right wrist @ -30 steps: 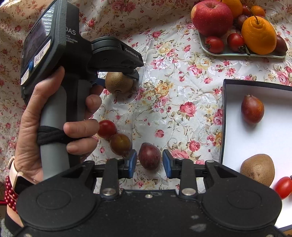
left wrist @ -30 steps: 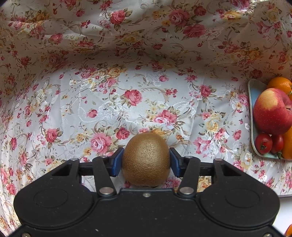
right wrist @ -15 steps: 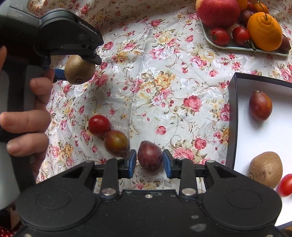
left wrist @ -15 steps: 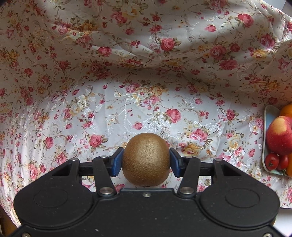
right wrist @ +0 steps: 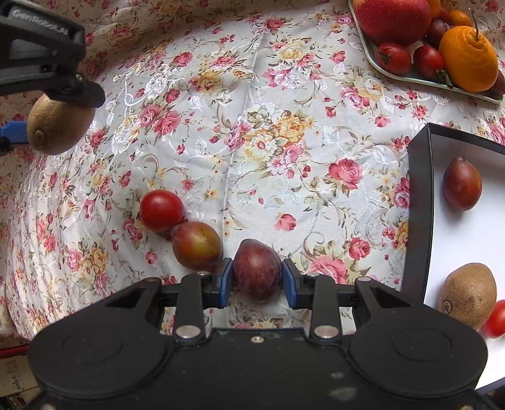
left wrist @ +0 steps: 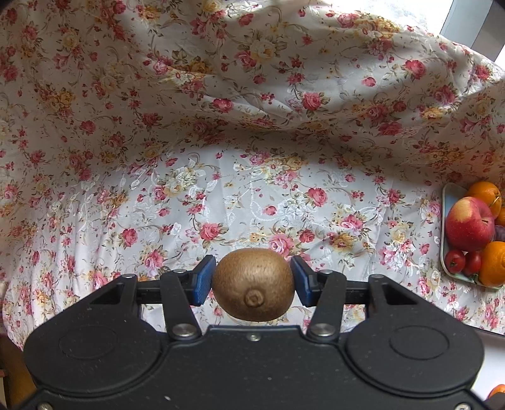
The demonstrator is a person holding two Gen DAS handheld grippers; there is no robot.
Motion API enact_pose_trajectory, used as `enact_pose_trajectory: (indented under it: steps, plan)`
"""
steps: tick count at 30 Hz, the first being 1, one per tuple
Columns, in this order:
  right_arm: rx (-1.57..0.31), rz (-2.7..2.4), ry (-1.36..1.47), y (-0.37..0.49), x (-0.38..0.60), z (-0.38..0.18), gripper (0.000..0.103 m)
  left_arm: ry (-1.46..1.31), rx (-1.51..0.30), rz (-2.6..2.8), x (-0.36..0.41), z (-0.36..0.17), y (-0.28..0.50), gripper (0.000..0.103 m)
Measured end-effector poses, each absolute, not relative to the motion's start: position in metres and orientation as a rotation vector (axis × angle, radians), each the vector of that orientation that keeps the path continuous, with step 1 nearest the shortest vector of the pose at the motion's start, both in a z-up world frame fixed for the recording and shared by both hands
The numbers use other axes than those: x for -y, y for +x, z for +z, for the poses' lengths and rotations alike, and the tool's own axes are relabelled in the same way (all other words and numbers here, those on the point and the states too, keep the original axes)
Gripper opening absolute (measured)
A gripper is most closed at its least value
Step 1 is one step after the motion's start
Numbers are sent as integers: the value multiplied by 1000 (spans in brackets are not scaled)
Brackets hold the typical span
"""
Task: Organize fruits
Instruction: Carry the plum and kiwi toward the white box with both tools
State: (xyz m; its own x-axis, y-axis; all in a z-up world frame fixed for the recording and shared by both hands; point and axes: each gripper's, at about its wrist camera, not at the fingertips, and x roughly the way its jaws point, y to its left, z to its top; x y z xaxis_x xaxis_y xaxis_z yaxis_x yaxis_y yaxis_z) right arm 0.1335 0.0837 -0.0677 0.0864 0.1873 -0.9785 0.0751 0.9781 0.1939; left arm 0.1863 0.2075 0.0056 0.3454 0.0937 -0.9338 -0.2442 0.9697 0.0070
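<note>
So on the left side, the left gripper is pinching a kiwi between its blue pads, stem end facing the camera, held up off the floral cloth covering the worktop. From the right wrist view you can see that same kiwi at the far left edge, hanging above the cloth.

Moving right along the cloth: a red cherry tomato sits touching a reddish-yellow plum, and that plum is just beside the left pad of the right gripper. The right gripper has its pads pressed against both sides of a dark purple plum; can't tell if it's resting on the cloth or lifted a bit.

Further right there's a black-rimmed box with a white inside, holding a dark plum, a second kiwi and a small tomato touching that kiwi.

Up in the far right corner, a pale tray is packed with a red apple, an orange, a couple of tomatoes and more.
</note>
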Motion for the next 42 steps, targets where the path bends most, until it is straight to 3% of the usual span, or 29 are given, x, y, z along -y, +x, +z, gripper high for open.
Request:
enact_pose_trajectory:
  steps: [7, 8, 9, 10, 13, 24, 29, 38, 42]
  plan:
    - [-1443, 135, 311, 133, -73, -41, 35, -176, -1138, 228, -204, 32, 152, 56]
    - [-1431, 136, 318, 133, -70, -37, 35, -174, -1136, 230, -202, 33, 148, 54]
    - [-1417, 138, 327, 132, -64, -32, 35, -170, -1128, 232, -199, 36, 145, 40]
    - [-1401, 136, 343, 132, -57, -26, 35, -162, -1122, 234, -196, 40, 142, 35]
    - [-1358, 112, 391, 130, -31, -11, 35, -132, -1078, 205, -180, 51, 139, 35]
    - [-1278, 2, 469, 122, 33, 6, 35, -117, -1192, 123, -167, 8, 164, 46]
    - [-1308, 78, 547, 122, 22, 8, 35, -108, -1173, 256, -206, -9, 172, 46]
    - [-1325, 143, 513, 133, -33, 6, 35, -21, -1088, 370, -290, -21, 169, 63]
    - [-1337, 148, 488, 137, -51, -2, 35, -27, -1111, 398, -329, -36, 172, 64]
